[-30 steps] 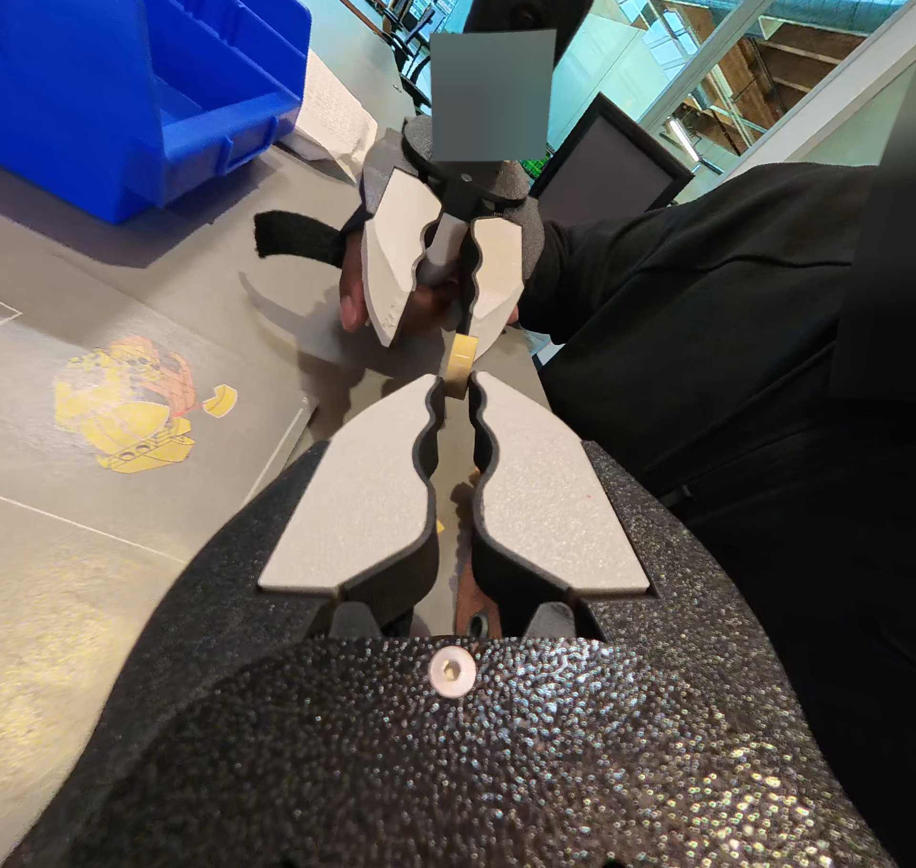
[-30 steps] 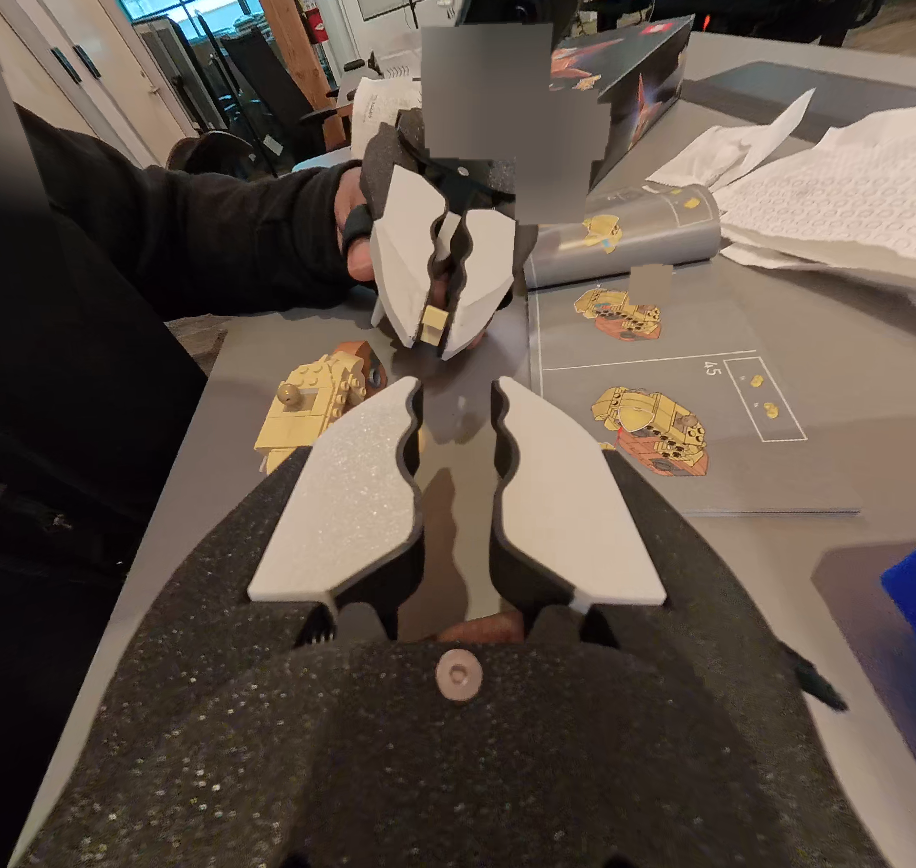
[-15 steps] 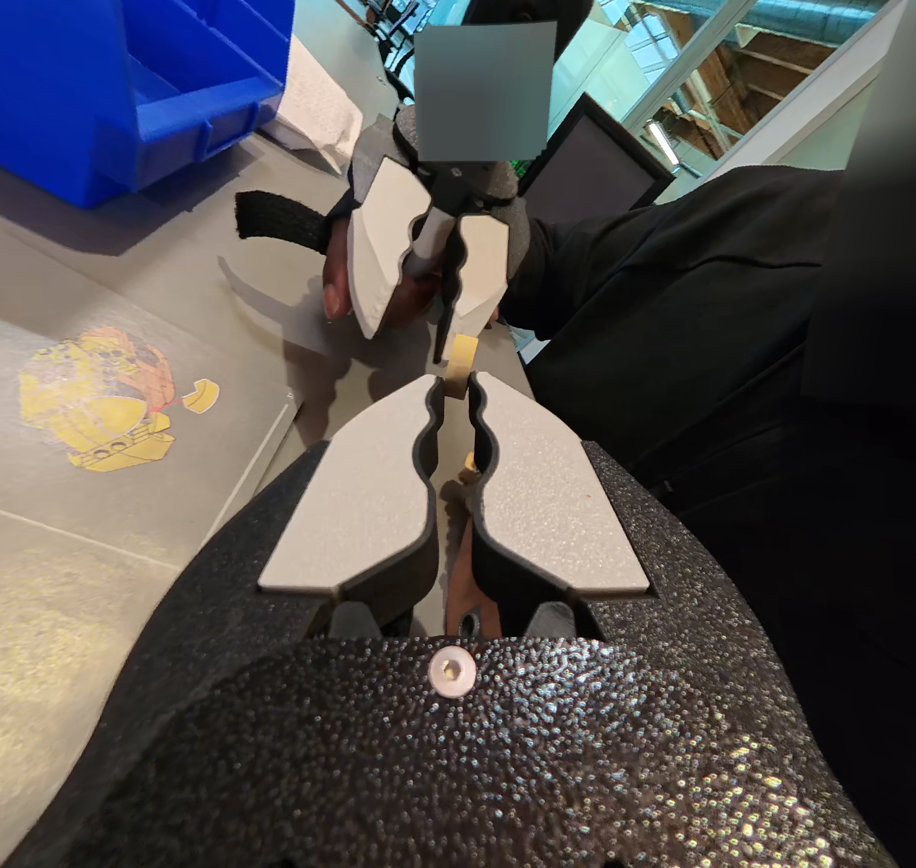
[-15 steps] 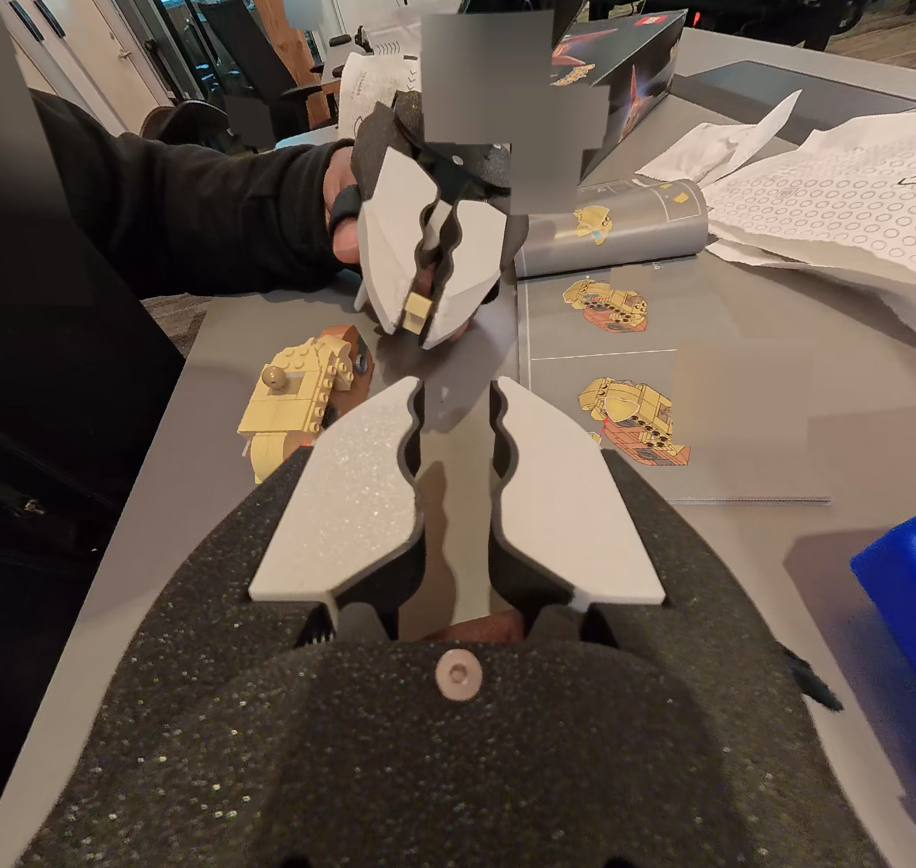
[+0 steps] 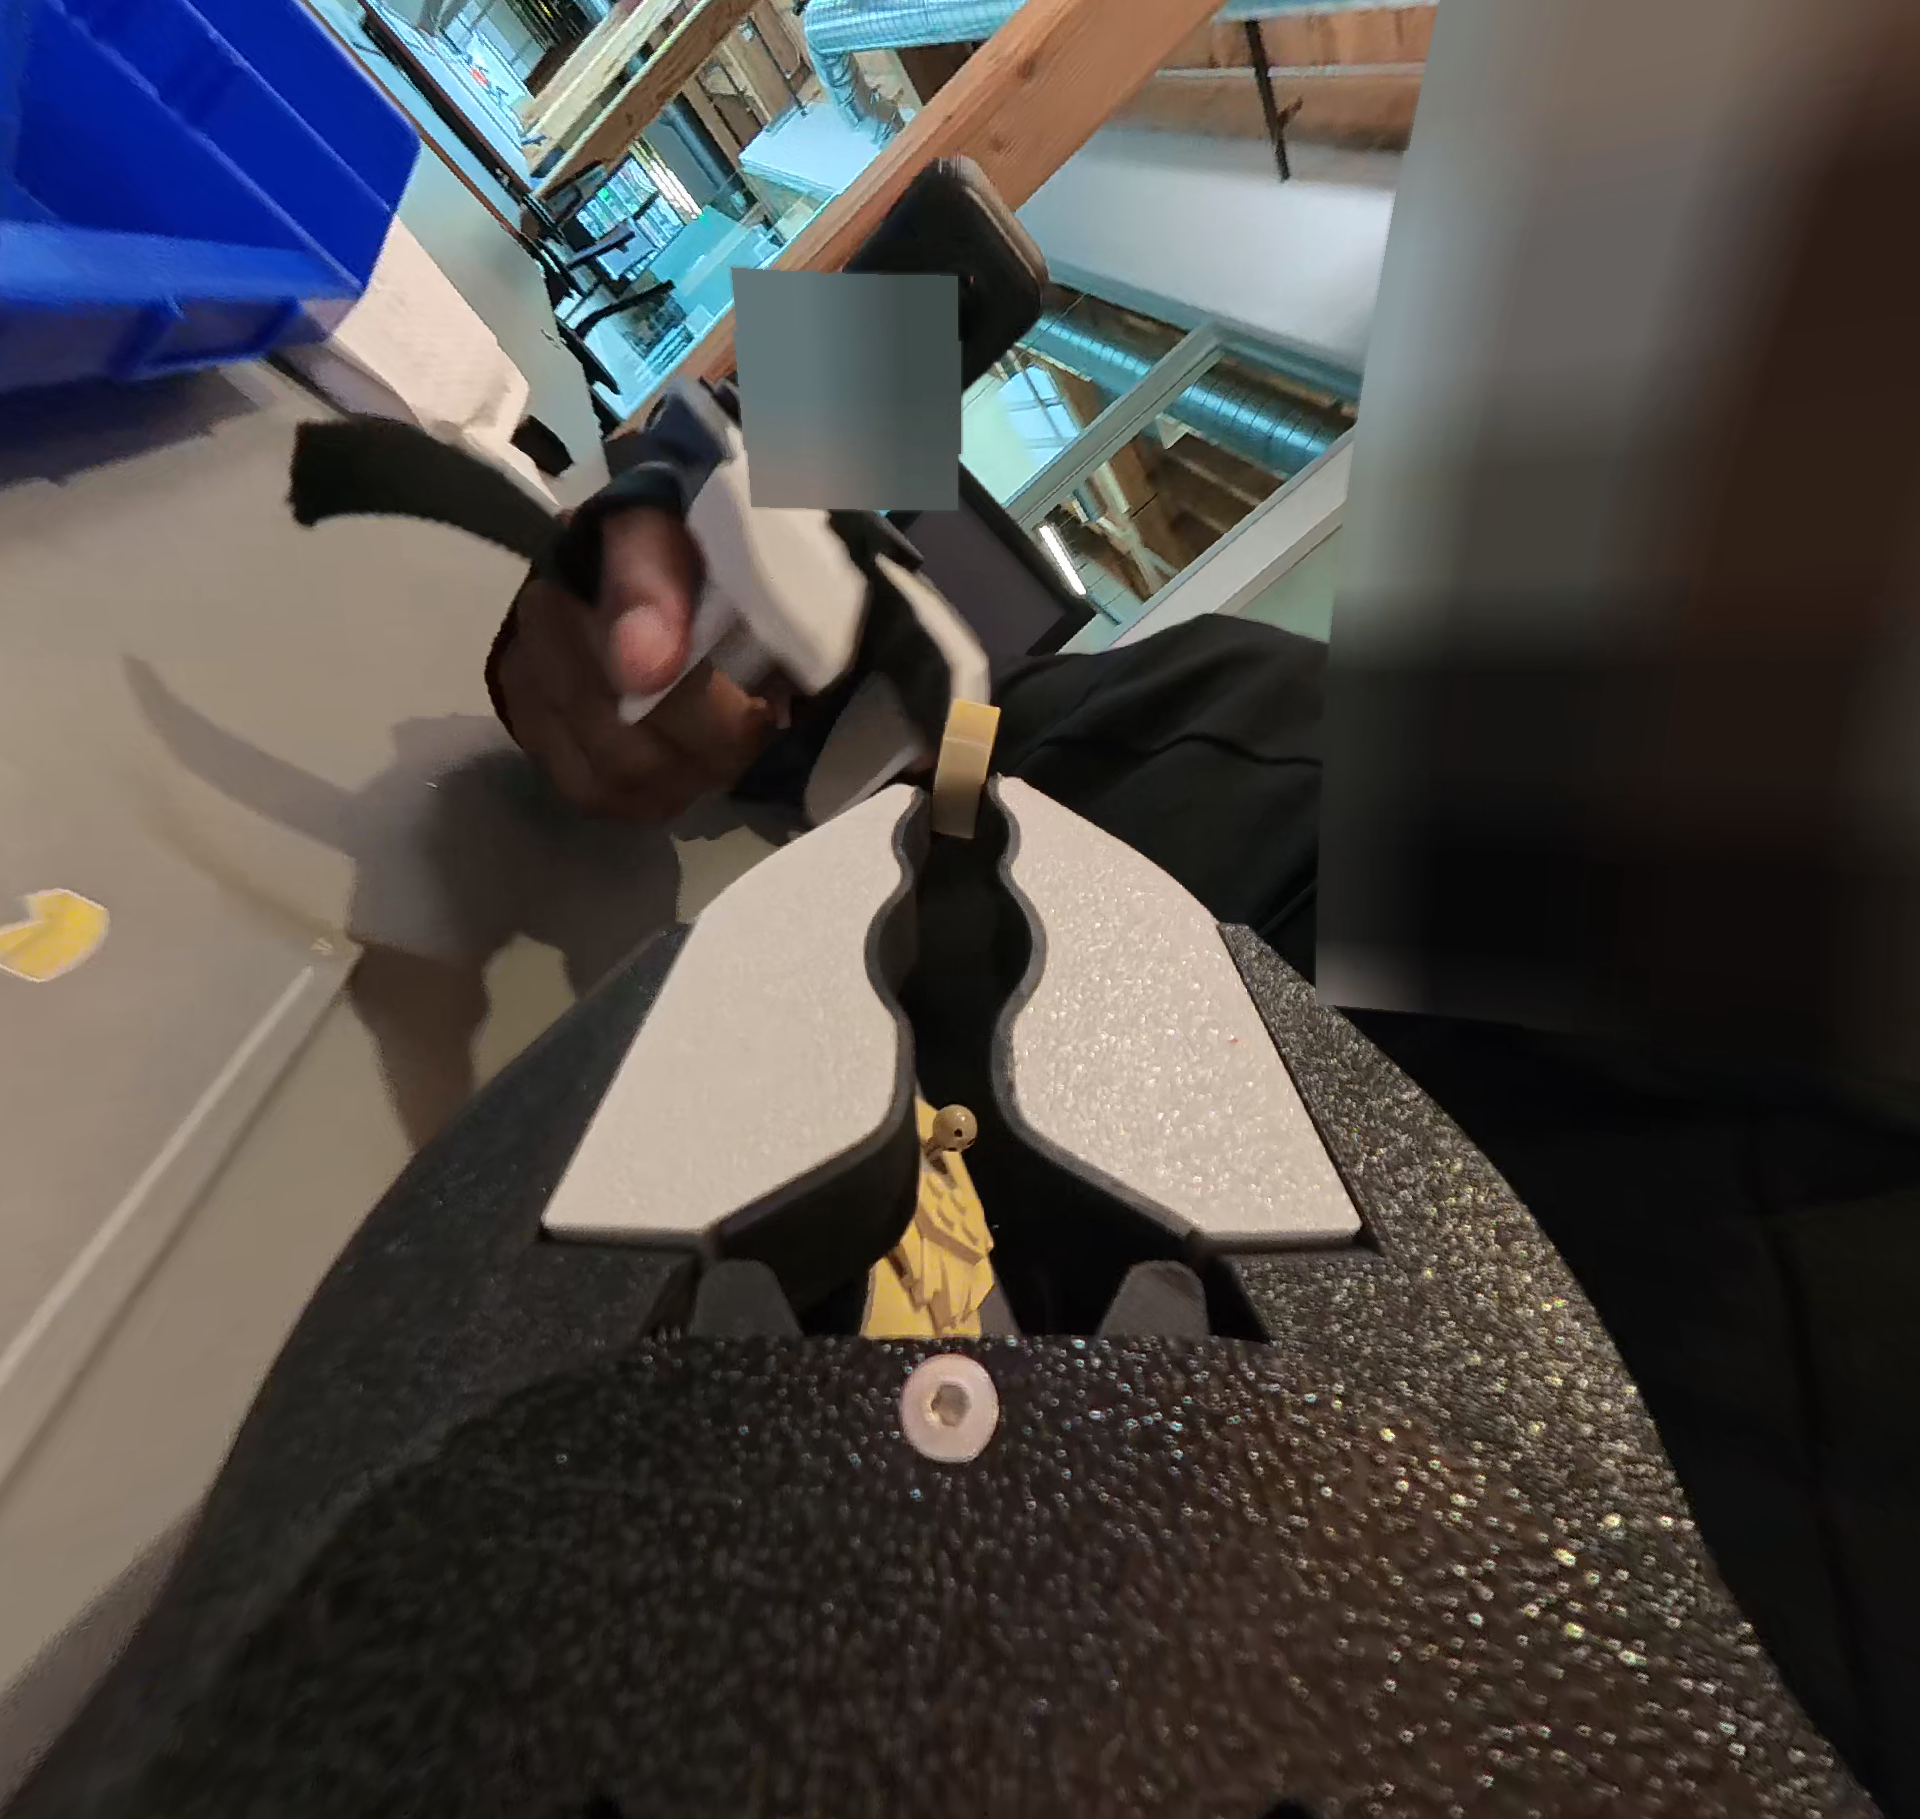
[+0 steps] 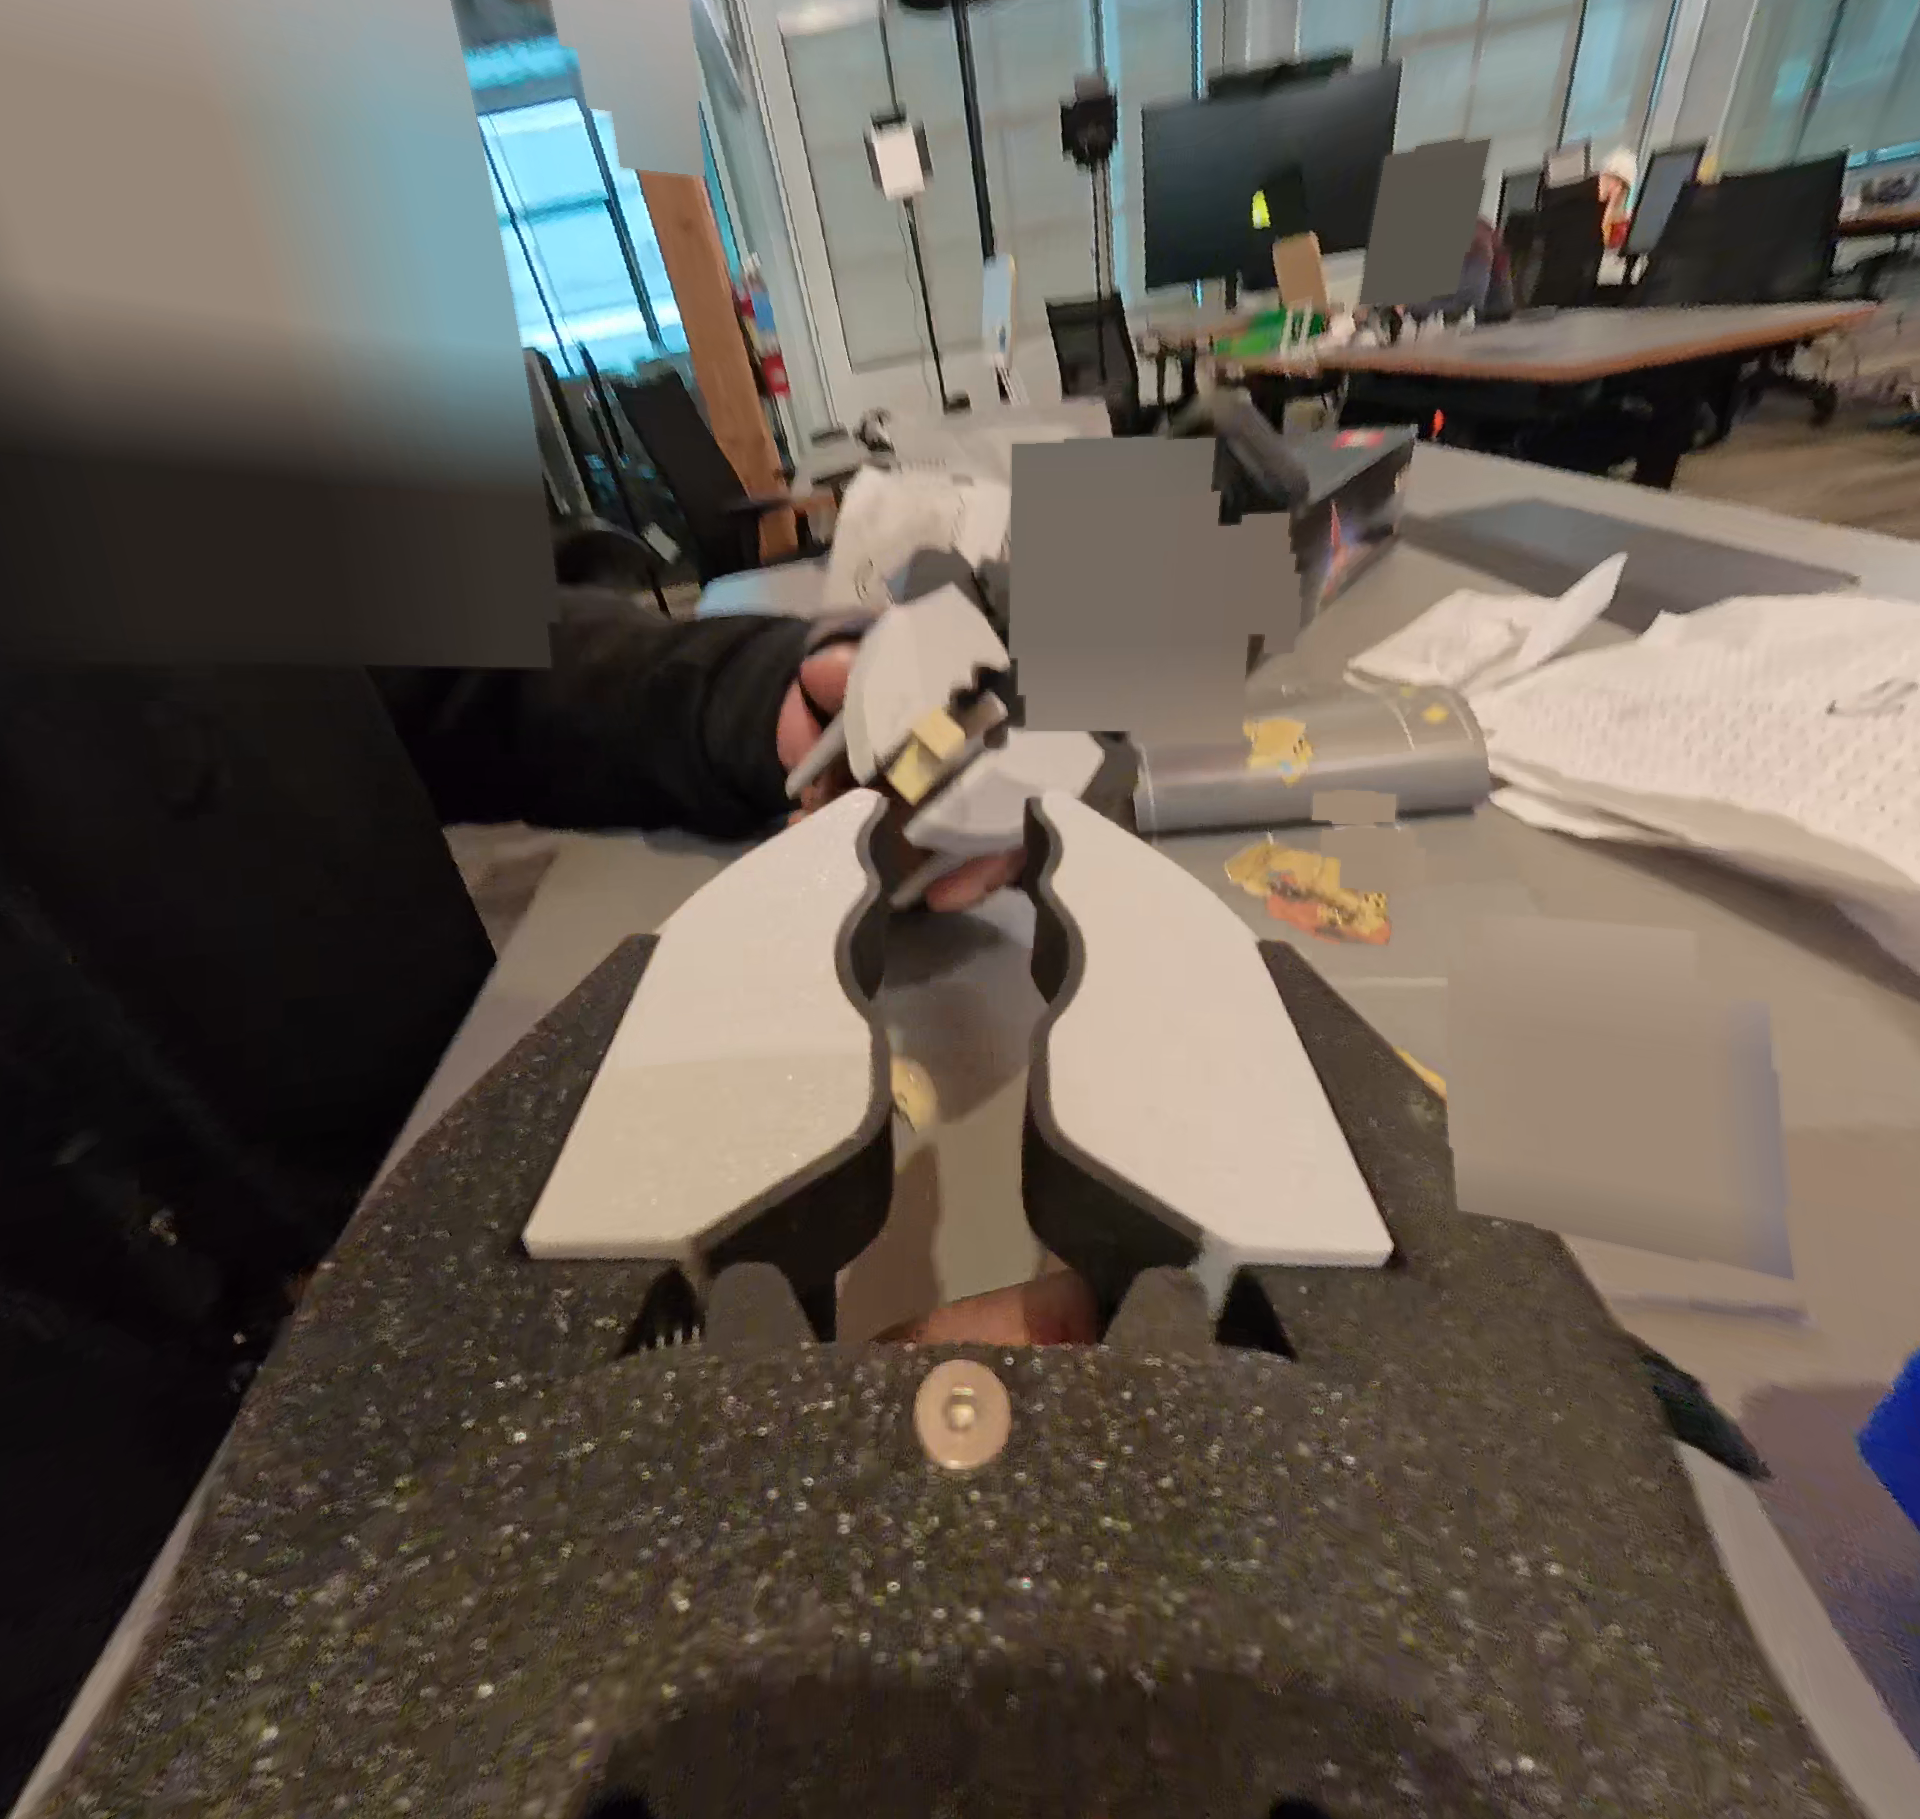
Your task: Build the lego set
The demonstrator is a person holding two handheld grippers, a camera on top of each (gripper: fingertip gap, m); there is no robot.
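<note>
My left gripper (image 5: 958, 805) is shut on a small tan brick (image 5: 966, 751), which is pinched at the fingertips and sticks out past them. The right wrist view shows the same brick (image 6: 928, 753) clamped in the left gripper (image 6: 935, 782), which is rolled to one side there. My right gripper (image 6: 956, 819) is open with nothing between its pads; the left gripper's tips sit just beyond them. In the left wrist view the right gripper (image 5: 831, 720) is blurred and close behind the brick. A tan brick model (image 5: 940, 1250) shows below through the left fingers' gap.
A blue bin (image 5: 156, 159) stands at the far left. A grey instruction booklet (image 6: 1340, 896) with printed model pictures lies on the grey table (image 6: 1558, 543), with crumpled white paper (image 6: 1714, 730) and a dark box (image 6: 1351, 512) behind. A person's dark sleeve (image 6: 623, 709) reaches in. Left and right tips are no more than a few centimetres apart.
Both grippers have tilted upward and drawn closer together, tips nearly meeting. The left gripper has rolled sideways and keeps its hold on the tan brick. The right stays open.
</note>
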